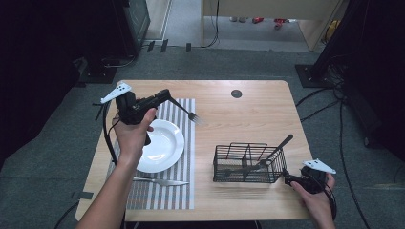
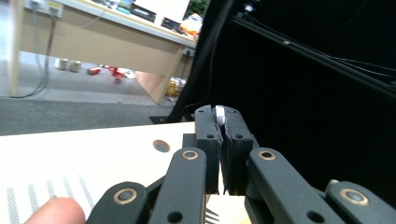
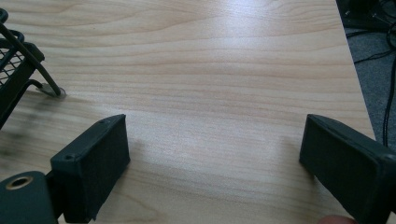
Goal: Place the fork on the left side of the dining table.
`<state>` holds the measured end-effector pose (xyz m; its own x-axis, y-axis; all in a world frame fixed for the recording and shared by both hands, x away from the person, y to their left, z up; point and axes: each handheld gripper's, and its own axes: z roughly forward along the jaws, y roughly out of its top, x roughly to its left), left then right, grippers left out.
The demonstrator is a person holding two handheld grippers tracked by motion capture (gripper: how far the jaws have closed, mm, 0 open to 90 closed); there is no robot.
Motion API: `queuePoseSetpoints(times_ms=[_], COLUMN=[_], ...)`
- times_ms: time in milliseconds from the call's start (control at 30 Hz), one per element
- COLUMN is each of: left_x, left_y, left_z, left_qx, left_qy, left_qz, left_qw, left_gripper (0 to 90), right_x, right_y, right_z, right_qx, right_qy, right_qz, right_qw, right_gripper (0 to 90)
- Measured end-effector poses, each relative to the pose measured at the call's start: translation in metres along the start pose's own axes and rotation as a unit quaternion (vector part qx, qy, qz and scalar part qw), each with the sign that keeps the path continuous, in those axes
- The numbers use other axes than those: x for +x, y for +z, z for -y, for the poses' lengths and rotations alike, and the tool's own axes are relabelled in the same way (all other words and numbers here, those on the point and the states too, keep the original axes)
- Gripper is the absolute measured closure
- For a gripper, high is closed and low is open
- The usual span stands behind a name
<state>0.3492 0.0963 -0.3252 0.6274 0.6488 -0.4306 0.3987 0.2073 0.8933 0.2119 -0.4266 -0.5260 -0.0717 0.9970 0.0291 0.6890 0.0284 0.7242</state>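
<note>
- Metal fork point(image 1: 187, 111) is held in the air above the striped mat point(image 1: 184, 143), its handle pinched at the left gripper point(image 1: 165, 95) and its prongs pointing right toward the middle of the bench point(image 1: 248, 107).
- Seen from the left gripper view, the left gripper point(image 2: 223, 122) has its fingers point(image 2: 208, 140) pressed almost together, with a pale sliver of the handle showing between their tips.
- White plate point(image 1: 167, 148) sits on the mat just below and near of the raised left hand point(image 1: 133, 133).
- Near of the plate, a knife point(image 1: 162, 181) lies flat on the mat, running left to right.
- Black wire basket point(image 1: 248, 164) stands on the right half of the bench; a dark utensil point(image 1: 274, 152) leans out of it toward the far right.
- At the near right, just beside the basket, the right gripper point(image 1: 289, 179) is held low in the right hand point(image 1: 317, 200).
- In the right gripper view its fingers point(image 3: 93, 163) are spread wide over bare wood, holding nothing, with a corner of the basket point(image 3: 18, 60) at the left edge.
</note>
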Motion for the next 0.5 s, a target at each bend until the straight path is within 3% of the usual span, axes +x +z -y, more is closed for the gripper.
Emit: queuePoseSetpoints(times_ms=[167, 267, 300, 333, 367, 500], left_x=[0.014, 0.028, 0.028, 0.034, 0.037, 0.054], left_y=[0.002, 0.005, 0.005, 0.007, 0.008, 0.012], left_z=[0.000, 0.001, 0.001, 0.001, 0.002, 0.006], left_qx=[-0.003, 0.001, 0.001, 0.003, 0.003, -0.001], left_qy=[-0.025, -0.034, -0.034, -0.028, -0.027, -0.039], left_qz=[-0.012, -0.052, -0.052, -0.077, -0.085, -0.089], left_qw=[0.9996, 0.9981, 0.9981, 0.9966, 0.9960, 0.9953], left_gripper=[88.6, 88.6, 88.6, 88.6, 88.6, 88.6], right_x=[0.000, 0.000, 0.000, 0.000, 0.000, 0.000], right_y=[0.000, 0.000, 0.000, 0.000, 0.000, 0.000], right_z=[0.000, 0.000, 0.000, 0.000, 0.000, 0.000], right_qx=[0.000, 0.000, 0.000, 0.000, 0.000, 0.000], right_qy=[0.000, 0.000, 0.000, 0.000, 0.000, 0.001], right_qz=[0.000, 0.000, 0.000, 0.000, 0.000, 0.000], right_qw=[1.0000, 1.0000, 1.0000, 1.0000, 1.0000, 1.0000], right_gripper=[7.9, 8.0, 7.9, 7.9, 7.9, 7.9])
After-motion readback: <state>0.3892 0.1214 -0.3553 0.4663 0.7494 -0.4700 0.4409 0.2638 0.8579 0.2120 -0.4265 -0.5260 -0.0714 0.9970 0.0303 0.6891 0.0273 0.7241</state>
